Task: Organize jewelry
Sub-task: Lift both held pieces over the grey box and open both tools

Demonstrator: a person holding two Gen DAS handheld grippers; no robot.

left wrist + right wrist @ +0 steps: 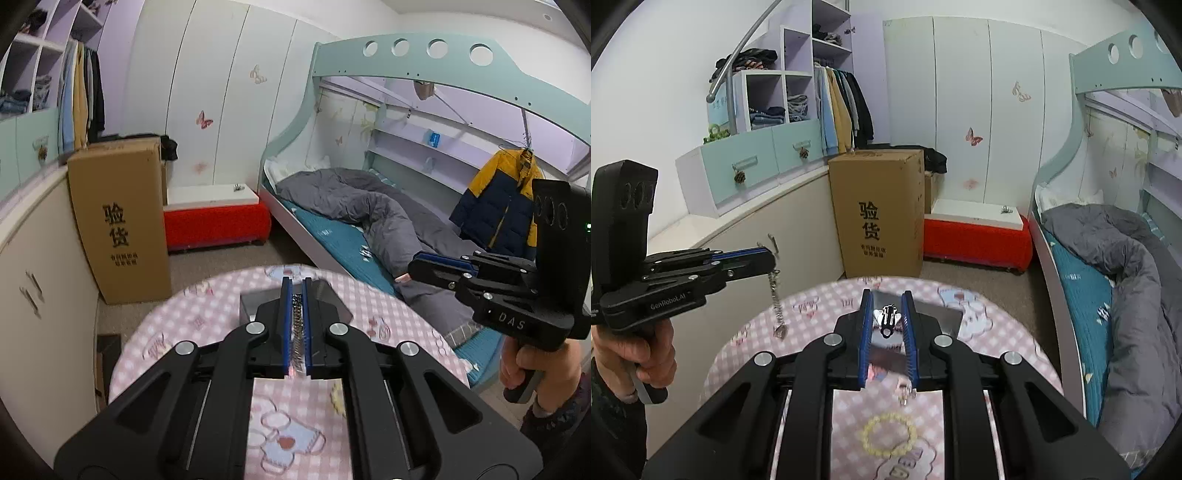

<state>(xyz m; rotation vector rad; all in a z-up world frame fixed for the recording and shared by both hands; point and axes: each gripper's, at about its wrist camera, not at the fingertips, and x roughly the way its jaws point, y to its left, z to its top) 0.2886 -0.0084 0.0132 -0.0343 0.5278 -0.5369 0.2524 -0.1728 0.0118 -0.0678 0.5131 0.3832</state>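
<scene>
Overhead | silver chain (775,295) dangling from left gripper (768,258) | links small, metallic

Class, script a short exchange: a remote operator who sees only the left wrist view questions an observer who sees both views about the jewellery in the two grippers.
Operator: I see a chain pinched in the left gripper. Does it hang free?
Observer: Yes. In the right wrist view it dangles from the tips, with its pendant end low over the table. I cannot tell whether it touches.
Operator: The right gripper is side-on to me. Is it holding anything?
Observer: Yes, a small black-and-silver piece is clamped in it.
</scene>
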